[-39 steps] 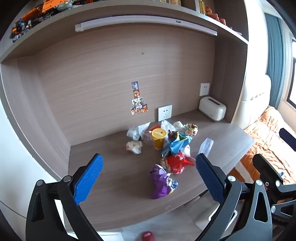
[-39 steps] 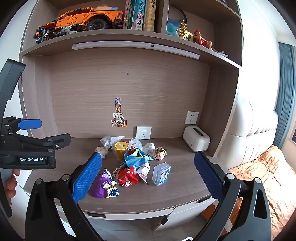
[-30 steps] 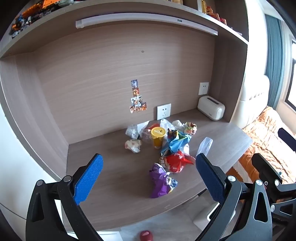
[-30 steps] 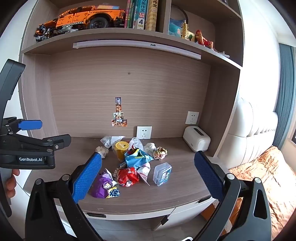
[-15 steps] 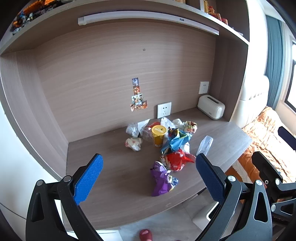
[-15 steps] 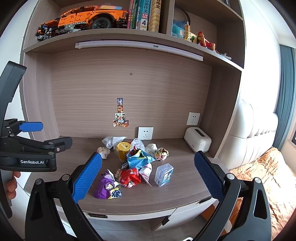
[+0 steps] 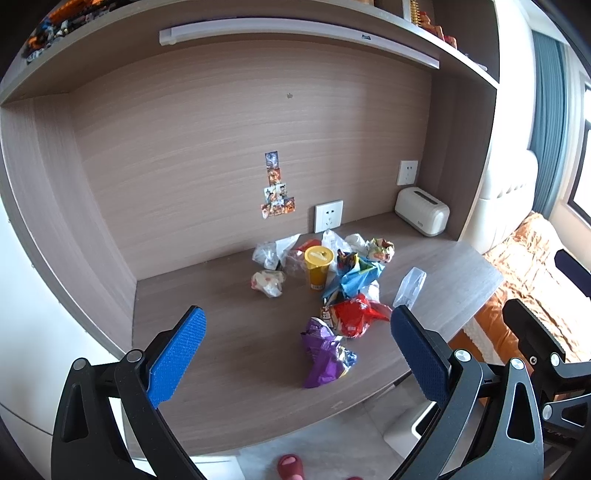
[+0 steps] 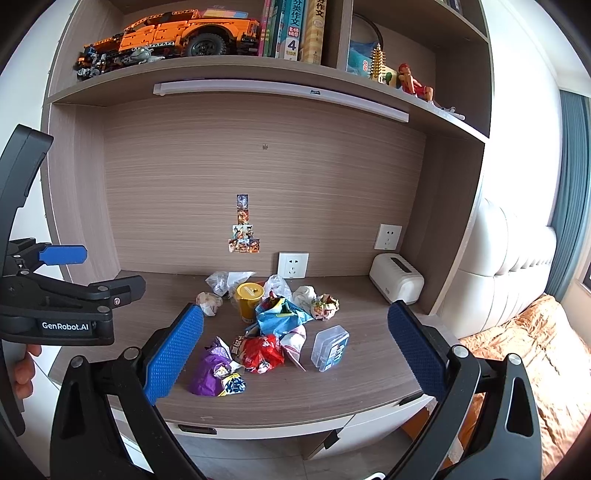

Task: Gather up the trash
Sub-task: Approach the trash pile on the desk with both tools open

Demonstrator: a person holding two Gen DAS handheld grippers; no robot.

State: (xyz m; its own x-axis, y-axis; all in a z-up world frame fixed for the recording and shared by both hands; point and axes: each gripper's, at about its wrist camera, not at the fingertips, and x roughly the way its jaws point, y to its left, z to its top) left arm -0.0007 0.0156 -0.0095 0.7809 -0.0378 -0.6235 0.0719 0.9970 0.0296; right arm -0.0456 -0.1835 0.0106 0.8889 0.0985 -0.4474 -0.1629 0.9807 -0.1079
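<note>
Both grippers, left gripper [image 7: 297, 354] and right gripper [image 8: 295, 350], hang short of the desk [image 8: 369, 376], jaws spread wide, empty. Trash pile [image 8: 273, 332] sits mid-desk: purple wrapper [image 8: 208, 373], red wrapper [image 8: 262, 352], yellow cup [image 8: 249, 301], clear box [image 8: 330, 347].

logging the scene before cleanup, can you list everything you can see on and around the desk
purple wrapper: 1, purple, front left of pile
red wrapper: 1, red, beside the purple one
blue wrapper: 1, blue, pile centre
yellow cup: 1, yellow, lidded, upright behind the wrappers
crumpled paper balls: several, white or printed, around the cup
clear plastic bags: about 2, by the back wall
clear box: 1, transparent, right of pile
desk: 1, wood
toaster: 1, cream, back right corner
wall sockets: 2, white
stickers: cluster, back wall
toy truck: 1, orange, top shelf
books: a row, top shelf
left tool: open, empty
right tool: open, empty
</note>
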